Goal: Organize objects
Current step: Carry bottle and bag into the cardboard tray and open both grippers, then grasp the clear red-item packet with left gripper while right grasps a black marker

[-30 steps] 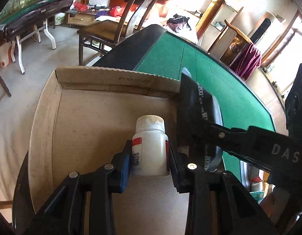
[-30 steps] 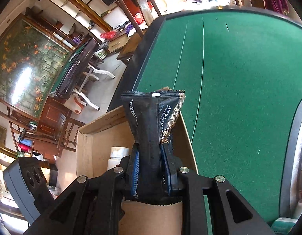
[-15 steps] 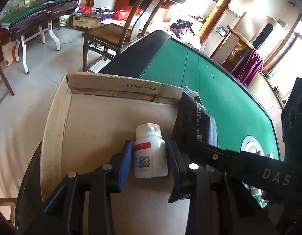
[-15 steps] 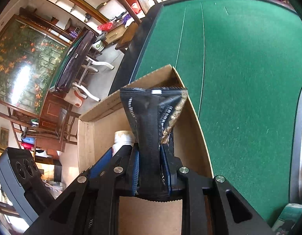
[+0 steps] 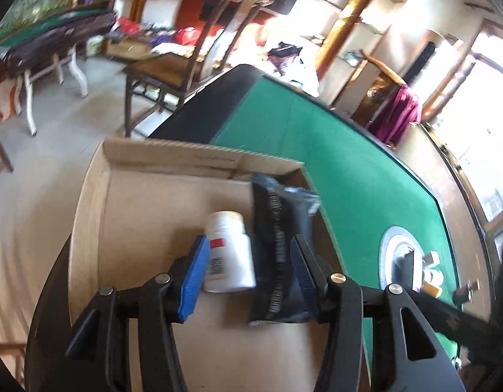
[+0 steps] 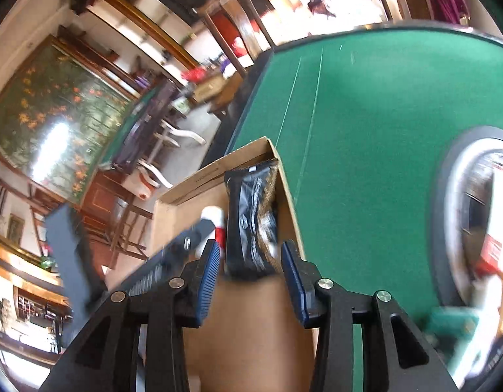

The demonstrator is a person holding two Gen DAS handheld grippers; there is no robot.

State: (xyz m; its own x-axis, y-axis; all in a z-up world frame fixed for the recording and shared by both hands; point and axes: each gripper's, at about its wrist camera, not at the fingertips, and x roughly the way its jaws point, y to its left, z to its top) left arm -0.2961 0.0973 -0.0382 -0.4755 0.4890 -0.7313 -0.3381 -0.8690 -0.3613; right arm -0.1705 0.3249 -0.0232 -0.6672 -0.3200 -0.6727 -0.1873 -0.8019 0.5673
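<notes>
An open cardboard box [image 5: 173, 156] sits at the edge of the green felt table. Inside it lie a white pill bottle [image 5: 230, 254] with a red label and, on its right, a black snack packet [image 5: 280, 245]. My left gripper [image 5: 248, 274] has its jaws opening; bottle and packet lie between the fingers and neither is pressed. In the right wrist view the packet [image 6: 251, 225] rests along the box's [image 6: 212, 170] right wall beside the bottle [image 6: 213, 219]. My right gripper [image 6: 249, 277] is just behind it with jaws opening, pads clear of the packet.
Green felt [image 6: 365, 124] stretches to the right of the box. A round grey tray [image 6: 447, 196] with several small items sits at the far right, also visible as a tray [image 5: 386, 248] in the left wrist view. A wooden chair [image 5: 186, 75] stands beyond the table's black padded edge.
Both grippers opened and drew back. The left let go of the bottle, the right let go of the packet. Both things now lie side by side in the box.
</notes>
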